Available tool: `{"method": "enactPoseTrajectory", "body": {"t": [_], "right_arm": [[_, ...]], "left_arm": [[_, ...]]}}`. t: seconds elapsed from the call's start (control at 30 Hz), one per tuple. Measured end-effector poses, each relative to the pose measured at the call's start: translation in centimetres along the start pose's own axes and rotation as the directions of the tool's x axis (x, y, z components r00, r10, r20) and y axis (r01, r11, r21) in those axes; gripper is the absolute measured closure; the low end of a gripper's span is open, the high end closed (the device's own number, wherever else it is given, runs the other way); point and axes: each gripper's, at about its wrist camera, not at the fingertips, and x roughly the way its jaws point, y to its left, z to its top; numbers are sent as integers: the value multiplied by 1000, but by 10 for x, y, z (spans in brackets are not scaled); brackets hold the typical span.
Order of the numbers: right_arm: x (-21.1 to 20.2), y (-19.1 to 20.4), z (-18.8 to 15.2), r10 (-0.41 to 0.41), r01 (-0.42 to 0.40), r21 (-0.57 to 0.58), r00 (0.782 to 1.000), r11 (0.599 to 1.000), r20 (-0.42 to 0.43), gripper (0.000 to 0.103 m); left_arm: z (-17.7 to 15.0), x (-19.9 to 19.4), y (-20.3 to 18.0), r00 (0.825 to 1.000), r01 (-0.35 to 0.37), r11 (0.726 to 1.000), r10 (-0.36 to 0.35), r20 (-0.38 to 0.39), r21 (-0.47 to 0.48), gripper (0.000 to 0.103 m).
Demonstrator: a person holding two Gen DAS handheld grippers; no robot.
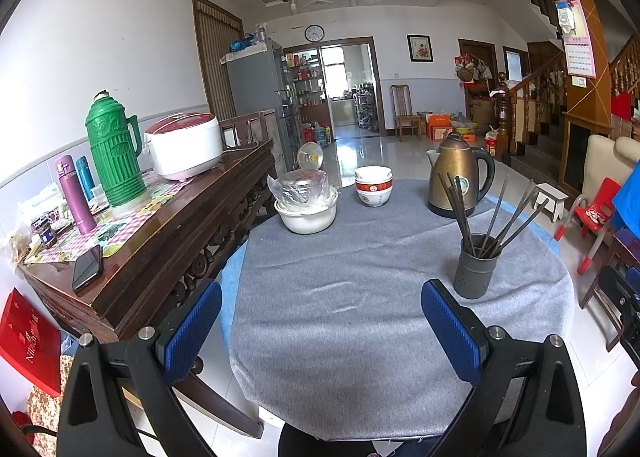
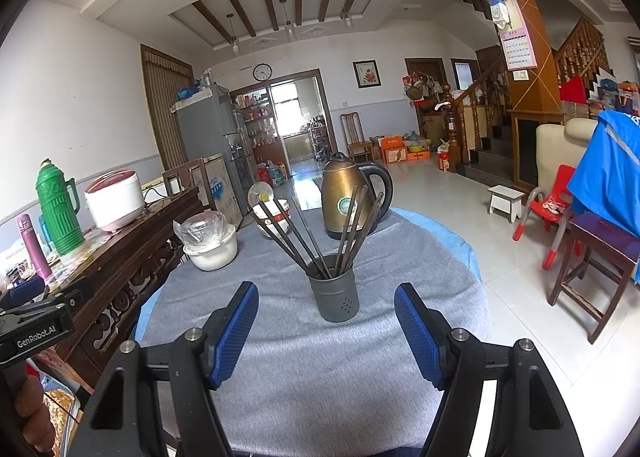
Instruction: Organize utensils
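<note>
Spread wide and empty, both: left hand-held gripper, right hand-held gripper. Beyond, dark perforated metal holder of splayed dark chopsticks on grey-clothed counter; easily tipped by clumsy nudge.

"GenRobot.AI" on the left gripper body

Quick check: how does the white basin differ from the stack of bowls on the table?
The white basin is wider and plain; the stack of bowls is narrower with red bands. The basin holds something wrapped in clear plastic; the top bowl looks uncovered. Both sit upright on the grey cloth, apart.
</note>
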Motion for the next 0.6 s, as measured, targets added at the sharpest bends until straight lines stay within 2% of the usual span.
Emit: {"method": "enactPoseTrajectory", "body": {"t": [0.6], "right_arm": [[-1,1,2,0,0,0,1000,1000,2,29]], "left_arm": [[2,0,-1,1000,3,1000,-3,0,1,3]]}}
